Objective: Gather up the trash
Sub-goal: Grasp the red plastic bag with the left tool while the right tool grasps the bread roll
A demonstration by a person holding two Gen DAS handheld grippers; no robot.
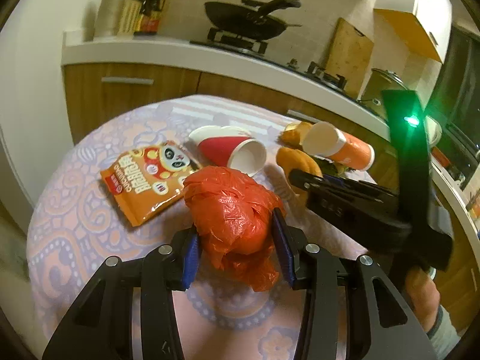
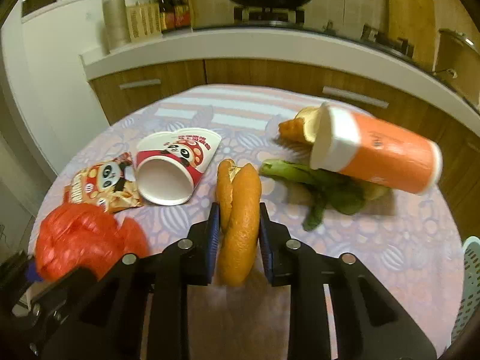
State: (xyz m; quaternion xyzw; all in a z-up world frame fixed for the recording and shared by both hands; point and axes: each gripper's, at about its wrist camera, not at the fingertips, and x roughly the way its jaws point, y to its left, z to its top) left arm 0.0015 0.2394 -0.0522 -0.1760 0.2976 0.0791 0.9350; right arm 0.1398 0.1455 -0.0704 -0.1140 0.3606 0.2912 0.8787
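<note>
The curled, dimpled orange peel (image 2: 240, 225) sits pinched in the right gripper (image 2: 237, 234), right of the crinkled red plastic bag (image 1: 231, 219) that the left gripper (image 1: 237, 252) clamps above the patterned tablecloth (image 2: 375, 240).

Place: home kitchen
Cooking: black wok (image 1: 249, 21) on gas hob (image 1: 240, 45)
Storage: wood-front cabinets (image 2: 168, 81) w/ bar handles, white counter (image 2: 240, 48)
Extras: sauce bottles (image 2: 174, 6), chopping board (image 1: 349, 57)
</note>
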